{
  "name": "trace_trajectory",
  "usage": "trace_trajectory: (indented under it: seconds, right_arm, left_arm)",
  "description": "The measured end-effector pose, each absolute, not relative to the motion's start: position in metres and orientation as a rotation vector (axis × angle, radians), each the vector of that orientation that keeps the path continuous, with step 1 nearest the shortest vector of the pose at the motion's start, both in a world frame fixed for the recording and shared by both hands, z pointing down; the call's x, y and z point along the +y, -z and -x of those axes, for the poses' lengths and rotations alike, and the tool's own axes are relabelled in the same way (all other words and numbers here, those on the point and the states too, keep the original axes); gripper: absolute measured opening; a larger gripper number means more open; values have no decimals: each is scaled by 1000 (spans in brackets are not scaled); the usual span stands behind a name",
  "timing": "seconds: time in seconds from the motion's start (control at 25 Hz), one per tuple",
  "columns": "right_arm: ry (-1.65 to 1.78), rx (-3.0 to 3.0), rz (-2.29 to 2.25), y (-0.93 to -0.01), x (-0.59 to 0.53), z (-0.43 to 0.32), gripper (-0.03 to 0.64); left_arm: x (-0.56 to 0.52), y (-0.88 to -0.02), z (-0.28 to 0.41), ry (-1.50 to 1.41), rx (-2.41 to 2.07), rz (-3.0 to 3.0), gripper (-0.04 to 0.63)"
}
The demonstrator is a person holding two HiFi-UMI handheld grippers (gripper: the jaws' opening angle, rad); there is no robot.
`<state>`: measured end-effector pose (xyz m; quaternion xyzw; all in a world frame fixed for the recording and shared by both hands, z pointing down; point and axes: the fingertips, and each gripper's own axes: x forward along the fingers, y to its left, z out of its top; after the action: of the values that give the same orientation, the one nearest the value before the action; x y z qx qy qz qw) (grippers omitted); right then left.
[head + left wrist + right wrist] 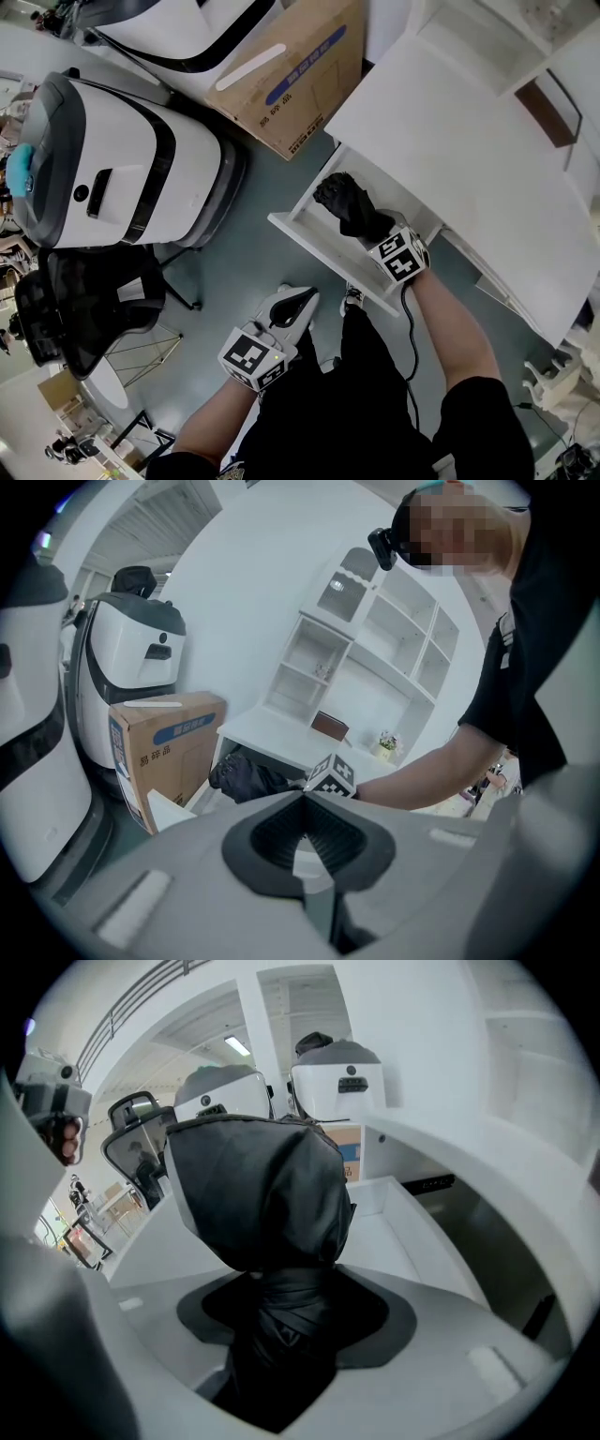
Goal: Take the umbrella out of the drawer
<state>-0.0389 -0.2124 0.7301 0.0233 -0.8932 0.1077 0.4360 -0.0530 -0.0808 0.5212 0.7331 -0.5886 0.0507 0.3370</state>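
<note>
The black folded umbrella (345, 200) hangs just above the open white drawer (292, 228), lifted clear of its floor. My right gripper (369, 228) is shut on the umbrella's lower part. In the right gripper view the umbrella (258, 1194) fills the middle, its wrapped body pinched between the pads of the right gripper (281, 1283), with the drawer (398, 1218) behind it. My left gripper (298, 304) hovers low over the floor in front of the drawer, shut and holding nothing. From the left gripper (304, 799) view the umbrella (246, 778) shows beyond the closed tips.
A white desk (469, 159) tops the drawer, with white shelves behind. A cardboard box (300, 75) stands left of the desk. A big white and grey machine (112, 159) and a black chair (84, 300) occupy the left floor. The person's legs stand close to the drawer front.
</note>
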Motion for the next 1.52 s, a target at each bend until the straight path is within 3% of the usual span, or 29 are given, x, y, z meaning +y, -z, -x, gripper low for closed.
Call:
trace_trajectory:
  seconds: [0.96,1.52]
  right_arm:
    - [-431,-2622,-792,-472,-157,8,278]
    - [-556,-2684,-1088,-415,-46,-10,278]
  left_arm:
    - [-20,-444,113,-93,-1420,-2247,2]
    - [40,-412,130,-88,-1296,-2397,2]
